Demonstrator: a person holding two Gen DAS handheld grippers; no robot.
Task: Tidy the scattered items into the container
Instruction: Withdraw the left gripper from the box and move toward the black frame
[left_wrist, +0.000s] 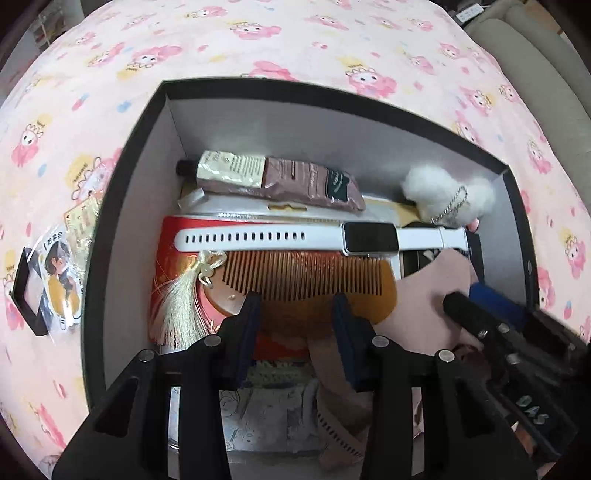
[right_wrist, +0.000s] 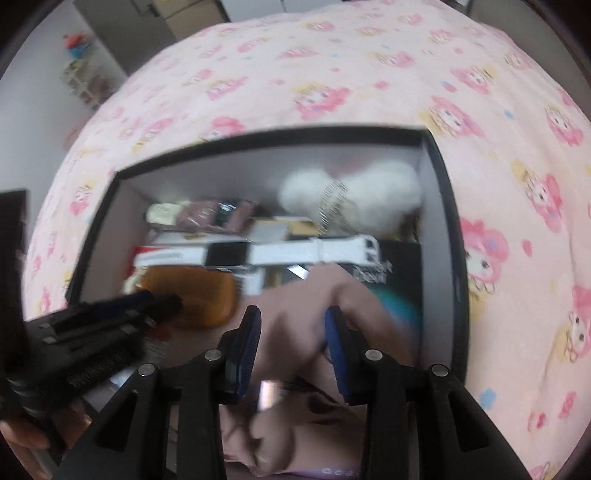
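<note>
Between our left claw's (left_wrist: 295, 314) parted, empty jaws lies the stiff wooden comb (left_wrist: 314, 277); our right claw (right_wrist: 291, 325) straddles soft, limp pink cloth (right_wrist: 295, 306), grip unclear.

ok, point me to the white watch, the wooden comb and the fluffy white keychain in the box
white watch (left_wrist: 370, 238), left wrist view, on its dark screen.
wooden comb (left_wrist: 314, 275), left wrist view, on the middle of the teeth.
fluffy white keychain (left_wrist: 424, 186), left wrist view, on the left puff, beside the chain.
</note>
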